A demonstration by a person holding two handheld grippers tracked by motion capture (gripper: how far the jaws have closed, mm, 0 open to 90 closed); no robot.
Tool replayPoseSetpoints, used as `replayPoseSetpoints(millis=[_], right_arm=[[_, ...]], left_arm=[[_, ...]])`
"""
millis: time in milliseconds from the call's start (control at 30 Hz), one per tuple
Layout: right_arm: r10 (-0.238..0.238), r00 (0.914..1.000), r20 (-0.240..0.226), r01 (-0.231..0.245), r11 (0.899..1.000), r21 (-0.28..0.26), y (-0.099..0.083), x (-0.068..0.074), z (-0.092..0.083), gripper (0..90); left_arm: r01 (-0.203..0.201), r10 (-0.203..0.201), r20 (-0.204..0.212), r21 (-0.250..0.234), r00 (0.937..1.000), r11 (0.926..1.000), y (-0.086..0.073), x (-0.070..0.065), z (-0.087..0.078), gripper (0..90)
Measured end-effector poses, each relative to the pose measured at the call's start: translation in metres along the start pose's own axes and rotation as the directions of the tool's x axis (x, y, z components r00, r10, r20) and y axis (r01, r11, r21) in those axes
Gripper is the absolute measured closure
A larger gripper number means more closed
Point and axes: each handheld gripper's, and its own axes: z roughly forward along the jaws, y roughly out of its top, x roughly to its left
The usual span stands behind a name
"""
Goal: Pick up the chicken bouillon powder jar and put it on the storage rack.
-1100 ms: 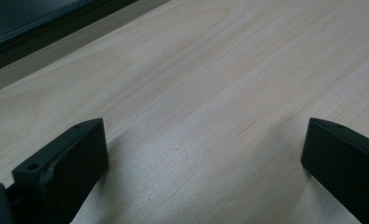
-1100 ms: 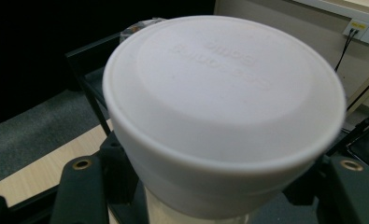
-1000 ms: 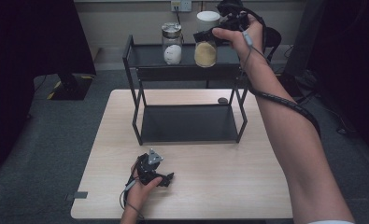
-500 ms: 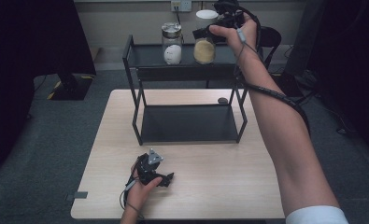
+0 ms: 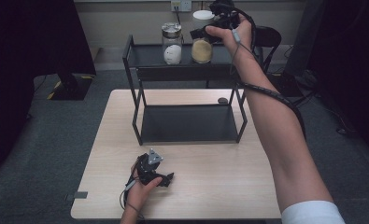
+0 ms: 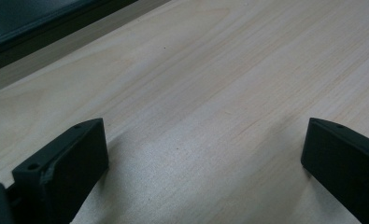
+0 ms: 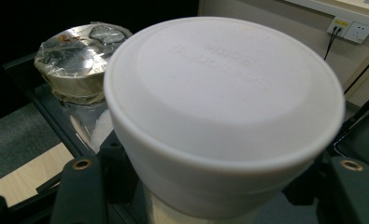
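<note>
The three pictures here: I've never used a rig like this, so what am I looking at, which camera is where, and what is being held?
No robot arm is involved: a person holds a hand-held claw in each hand. The high view looks down on a pale wooden table bearing a black two-level rack. On the rack's top shelf stand a jar with a metal lid and a jar with a white lid holding tan powder.

The right claw is shut on the white-lidded jar; its own camera looks over the white lid from just behind, with the metal-lidded jar beyond.

The left claw rests low on the table, open and holding nothing; its camera shows two black fingers over bare wood.
</note>
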Motion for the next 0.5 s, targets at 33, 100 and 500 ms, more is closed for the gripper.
replayPoseSetpoints(millis=[33,100,500], right_arm=[[0.000,1.0000,0.000,0.000,1.000,0.000,0.0000,0.0000,0.0000,35.2],[0.006,1.0000,-0.001,-0.006,1.000,-0.007,-0.0025,-0.0006,-0.0005,35.0],[0.024,0.9997,0.001,-0.024,1.000,-0.012,-0.0061,-0.0018,-0.0001,15.9]], left_arm=[[0.000,0.000,0.000,0.000,1.0000,1.0000,0.0000,0.0000,0.0000,0.0],[-0.001,0.001,-0.001,0.000,1.0000,1.0000,0.0000,-0.0001,0.0000,0.0],[-0.002,0.002,0.000,0.001,1.0000,1.0000,0.0002,0.0001,-0.0001,0.0]])
